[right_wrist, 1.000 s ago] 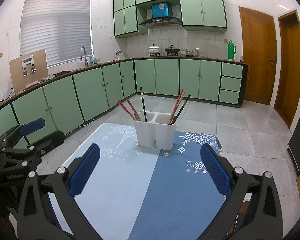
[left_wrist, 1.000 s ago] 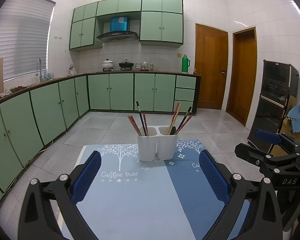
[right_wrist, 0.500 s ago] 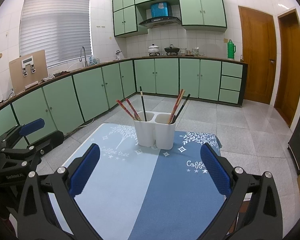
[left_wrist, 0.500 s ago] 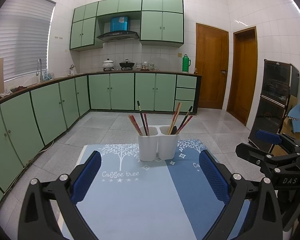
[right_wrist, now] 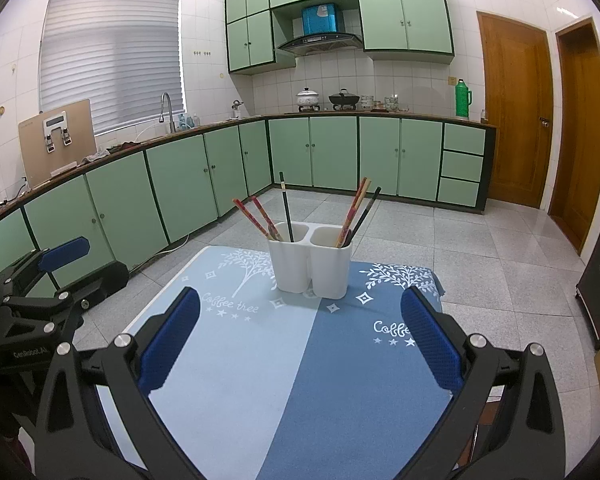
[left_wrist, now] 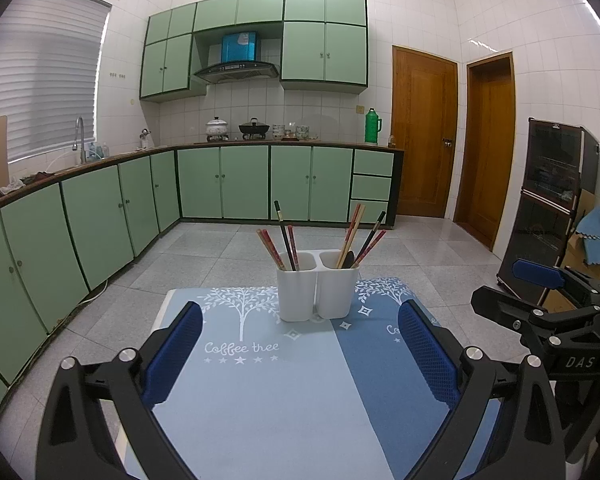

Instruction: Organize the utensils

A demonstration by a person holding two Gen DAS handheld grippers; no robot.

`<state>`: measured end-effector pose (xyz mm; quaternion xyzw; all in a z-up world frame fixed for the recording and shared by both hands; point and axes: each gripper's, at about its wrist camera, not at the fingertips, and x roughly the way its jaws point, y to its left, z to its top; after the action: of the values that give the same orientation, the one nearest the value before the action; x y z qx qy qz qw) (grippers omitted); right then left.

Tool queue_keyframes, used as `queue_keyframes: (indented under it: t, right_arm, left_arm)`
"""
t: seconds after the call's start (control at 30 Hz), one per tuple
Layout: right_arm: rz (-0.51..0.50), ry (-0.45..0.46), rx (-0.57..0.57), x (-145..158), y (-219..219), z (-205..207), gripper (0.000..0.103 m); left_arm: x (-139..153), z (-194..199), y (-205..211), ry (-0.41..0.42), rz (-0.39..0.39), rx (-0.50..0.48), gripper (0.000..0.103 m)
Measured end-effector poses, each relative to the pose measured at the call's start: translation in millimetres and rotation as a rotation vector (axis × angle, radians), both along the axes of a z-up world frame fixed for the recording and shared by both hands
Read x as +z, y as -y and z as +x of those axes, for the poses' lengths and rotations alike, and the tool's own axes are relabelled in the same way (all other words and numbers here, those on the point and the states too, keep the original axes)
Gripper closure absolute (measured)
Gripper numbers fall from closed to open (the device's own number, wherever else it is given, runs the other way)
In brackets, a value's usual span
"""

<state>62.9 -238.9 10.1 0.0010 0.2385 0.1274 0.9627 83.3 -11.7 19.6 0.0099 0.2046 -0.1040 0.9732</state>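
A white two-cup utensil holder (left_wrist: 317, 290) (right_wrist: 310, 262) stands at the far end of a blue mat (left_wrist: 268, 392) (right_wrist: 284, 380). Its left cup holds red chopsticks (left_wrist: 271, 249) (right_wrist: 254, 219) and a black chopstick (left_wrist: 284, 234) (right_wrist: 286, 210). Its right cup holds a pale chopstick pair (left_wrist: 353, 234) (right_wrist: 354, 210), a dark chopstick (left_wrist: 370, 236) (right_wrist: 365, 212) and a dark spoon handle (left_wrist: 349, 258). My left gripper (left_wrist: 300, 356) is open, well short of the holder, nothing between its blue pads. My right gripper (right_wrist: 300, 338) is also open and empty, equally far back.
The mat covers a small table whose far edge lies just behind the holder. Green cabinets (left_wrist: 100, 224) (right_wrist: 160, 188) run along the left and back. A dark appliance (left_wrist: 548, 208) stands at right. Each gripper shows in the other's view, the right gripper (left_wrist: 548, 320) and the left gripper (right_wrist: 44, 300).
The left wrist view has crept very slightly toward the holder. Both grippers stay open; nothing was taken or released.
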Motion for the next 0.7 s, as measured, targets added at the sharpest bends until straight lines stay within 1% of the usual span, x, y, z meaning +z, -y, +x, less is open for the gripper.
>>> queue_keyframes:
  t: [0.7]
  right_arm:
    - [-0.003, -0.012, -0.002, -7.2, 1.3, 3.0, 0.006]
  left_arm:
    - [-4.2, 2.0, -0.6, -0.005, -0.001, 0.003, 0.007]
